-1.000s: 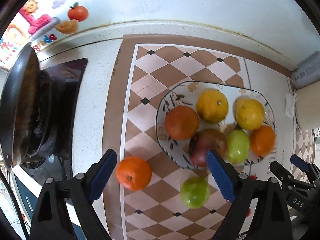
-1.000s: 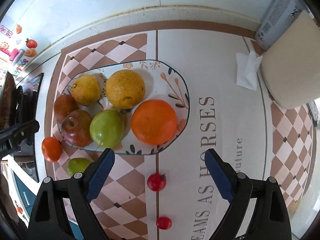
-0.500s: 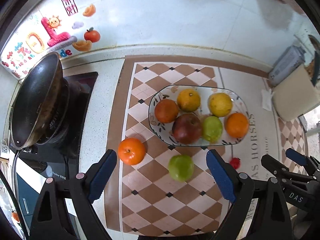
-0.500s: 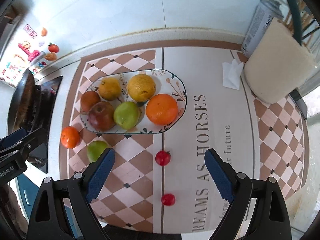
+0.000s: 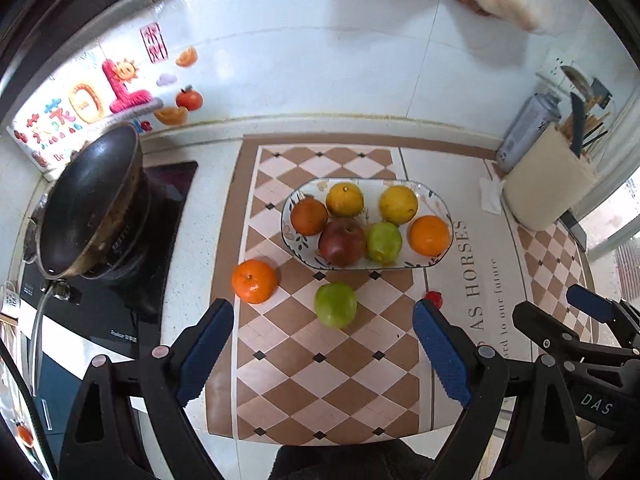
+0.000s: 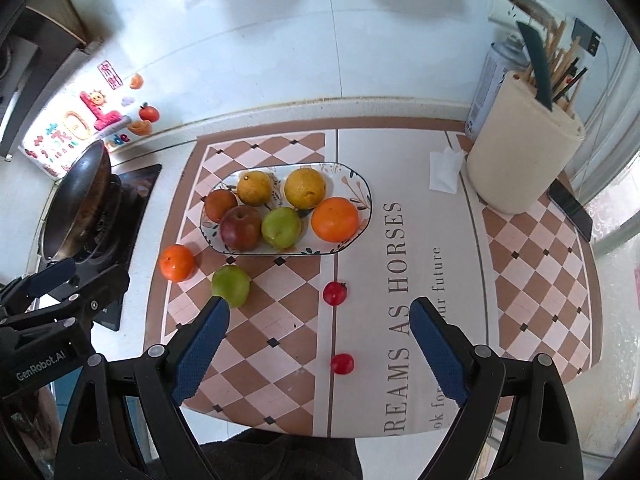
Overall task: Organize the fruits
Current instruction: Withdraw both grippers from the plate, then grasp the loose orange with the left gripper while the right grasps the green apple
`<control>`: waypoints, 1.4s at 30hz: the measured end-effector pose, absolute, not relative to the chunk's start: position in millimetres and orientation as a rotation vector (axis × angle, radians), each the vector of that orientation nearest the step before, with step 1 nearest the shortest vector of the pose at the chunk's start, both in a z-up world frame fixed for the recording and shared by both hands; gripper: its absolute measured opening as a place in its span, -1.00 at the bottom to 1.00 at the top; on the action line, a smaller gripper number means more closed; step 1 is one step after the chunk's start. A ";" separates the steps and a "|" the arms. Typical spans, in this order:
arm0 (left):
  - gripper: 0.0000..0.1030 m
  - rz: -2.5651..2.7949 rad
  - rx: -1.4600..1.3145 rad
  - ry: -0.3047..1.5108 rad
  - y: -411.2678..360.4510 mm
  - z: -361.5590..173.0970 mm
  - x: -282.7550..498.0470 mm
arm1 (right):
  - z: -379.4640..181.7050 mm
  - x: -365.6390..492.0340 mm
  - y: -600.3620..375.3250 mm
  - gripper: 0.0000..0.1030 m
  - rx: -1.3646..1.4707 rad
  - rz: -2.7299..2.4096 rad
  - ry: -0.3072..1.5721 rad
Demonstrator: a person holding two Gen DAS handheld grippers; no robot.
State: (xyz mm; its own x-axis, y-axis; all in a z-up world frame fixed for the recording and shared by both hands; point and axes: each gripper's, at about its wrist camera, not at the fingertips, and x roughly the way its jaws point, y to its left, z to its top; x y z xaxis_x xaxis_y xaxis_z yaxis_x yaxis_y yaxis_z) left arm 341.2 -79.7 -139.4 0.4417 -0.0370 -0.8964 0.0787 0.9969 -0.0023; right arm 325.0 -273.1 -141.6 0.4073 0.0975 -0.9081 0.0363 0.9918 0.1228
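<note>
A white desk [image 6: 256,92] fills both views, and a checkered mat [image 6: 400,280] with printed lettering covers most of its middle. At the left edge of the frame a dark pan [image 5: 88,204] sits tilted on a black stove [image 5: 120,304]. At the upper right stands a cream utensil holder [image 6: 520,160] with a folded tissue [image 6: 444,168] just beside it.

In the centre of the mat lies an oval patterned plate [image 6: 360,188] holding six fruits: a brownish orange [image 6: 220,205], a red apple [image 6: 241,227], a green apple [image 6: 281,227], a bright orange [image 6: 334,219] and two yellow citrus fruits [image 6: 305,187] touching one another along the back.

Below the plate and off it, on the mat, a small orange [image 5: 254,281] lies at lower left, with a loose green apple [image 5: 335,305] near it to the right. Two small red fruits [image 6: 335,293] lie further right, well apart from each other.

At the bottom of each frame, the left hand-held gripper [image 5: 323,352] and the right hand-held gripper [image 6: 319,350] both hover above the mat with their blue-padded fingers spread wide apart, holding nothing.
</note>
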 end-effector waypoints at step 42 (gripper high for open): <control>0.95 0.281 0.036 1.279 25.6 -227.7 416.8 | -323.9 416.3 -165.8 0.82 0.223 0.281 1.438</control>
State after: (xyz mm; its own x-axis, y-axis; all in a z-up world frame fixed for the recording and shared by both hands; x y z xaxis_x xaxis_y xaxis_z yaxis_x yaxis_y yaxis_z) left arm 416.8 25.6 -227.7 0.2585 0.2267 -0.9390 -0.1874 0.9654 0.1814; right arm 416.3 -165.8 -323.9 0.1095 0.3222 -0.9403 -0.0556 0.9465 0.3178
